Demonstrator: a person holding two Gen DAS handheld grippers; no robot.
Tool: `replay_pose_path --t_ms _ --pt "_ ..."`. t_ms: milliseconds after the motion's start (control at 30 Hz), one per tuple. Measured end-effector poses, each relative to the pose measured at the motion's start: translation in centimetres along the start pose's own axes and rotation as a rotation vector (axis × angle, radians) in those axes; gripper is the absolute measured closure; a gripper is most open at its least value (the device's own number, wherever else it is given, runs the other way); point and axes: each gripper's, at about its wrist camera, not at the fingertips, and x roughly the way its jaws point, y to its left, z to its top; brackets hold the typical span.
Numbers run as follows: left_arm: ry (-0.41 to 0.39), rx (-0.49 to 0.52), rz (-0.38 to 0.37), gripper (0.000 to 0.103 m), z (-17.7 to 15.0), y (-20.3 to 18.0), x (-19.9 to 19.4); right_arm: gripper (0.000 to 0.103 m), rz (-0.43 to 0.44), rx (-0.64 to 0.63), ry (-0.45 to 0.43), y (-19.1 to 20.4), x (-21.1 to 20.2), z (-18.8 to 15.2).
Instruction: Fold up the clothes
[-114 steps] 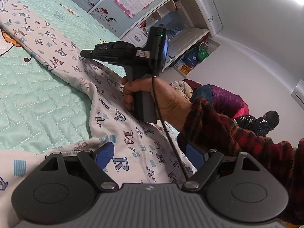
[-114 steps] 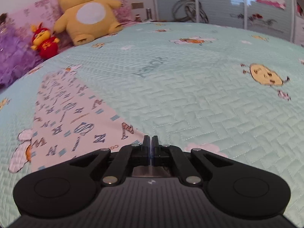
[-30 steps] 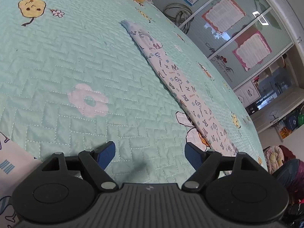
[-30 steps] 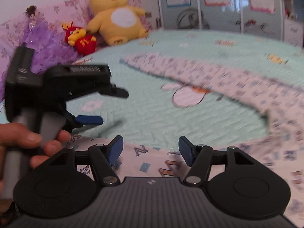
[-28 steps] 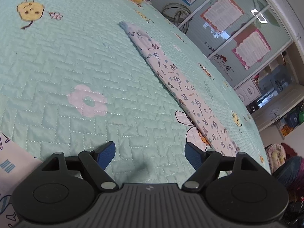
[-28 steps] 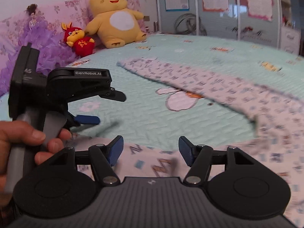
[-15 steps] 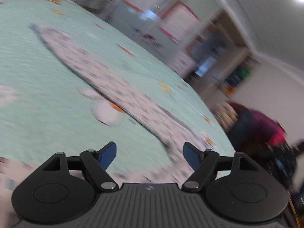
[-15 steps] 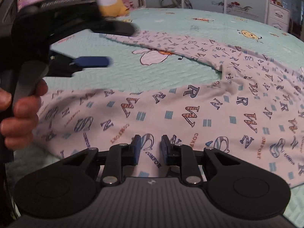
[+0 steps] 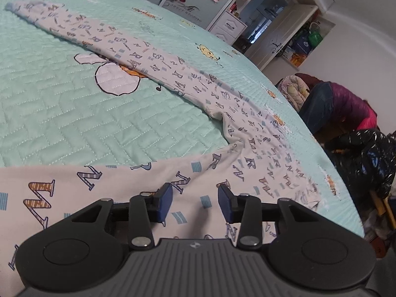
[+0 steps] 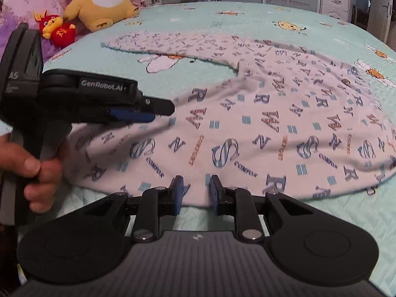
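Note:
A white long-sleeved garment (image 10: 259, 123) printed with blue letters lies spread on the mint quilted bedspread (image 10: 203, 19). One sleeve (image 9: 138, 49) stretches away to the far left. My right gripper (image 10: 196, 193) hovers at the garment's near hem. Its jaws stand narrowly apart, the flat hem lies between them, and the pads show no pinch. My left gripper (image 9: 194, 201) sits over the same cloth further left. Its jaws are closing with cloth under the gap, and the pads stand clear of it. In the right wrist view a hand (image 10: 37, 168) holds the left gripper (image 10: 158, 111) side-on.
A yellow plush toy (image 10: 99, 0) and a small red one (image 10: 58, 29) sit by purple pillows at the head of the bed. The bed's edge curves down at the right, beside a pile of jackets (image 9: 346, 104). White drawers (image 9: 230, 24) and shelves stand behind.
Both grippers have come down over the garment's near hem. The left view swung right, from bare bedspread onto the cloth. Both pairs of jaws have narrowed.

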Motion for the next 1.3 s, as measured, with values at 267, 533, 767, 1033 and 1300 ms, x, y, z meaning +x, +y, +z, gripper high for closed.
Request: replay_pose_path --t_ms 267,533,767,1033,1300 --pt "-0.005 0.012 0.014 0.072 -0.1 0.2 -0.1 0.079 -0.008 -0.005 -0.042 -0.4 -2.6 2.0" --pt "-0.007 0.001 0.015 0.072 0.0 0.1 -0.2 0.077 -0.066 0.109 0.055 -4.3 -0.1 1.2" --pt "-0.088 0.058 0.008 0.073 0.2 -1.6 -1.6 0.074 0.007 0.187 -0.033 -5.8 -0.6 -0.6" --pt "-0.087 0.140 -0.239 0.070 -0.7 -5.3 -2.0 0.074 0.085 0.254 -0.074 -7.1 -0.5 -1.4" --pt "0.153 0.080 -0.172 0.076 -2.0 -4.9 2.7 0.074 0.094 0.253 -0.054 -7.2 -0.5 -1.0"
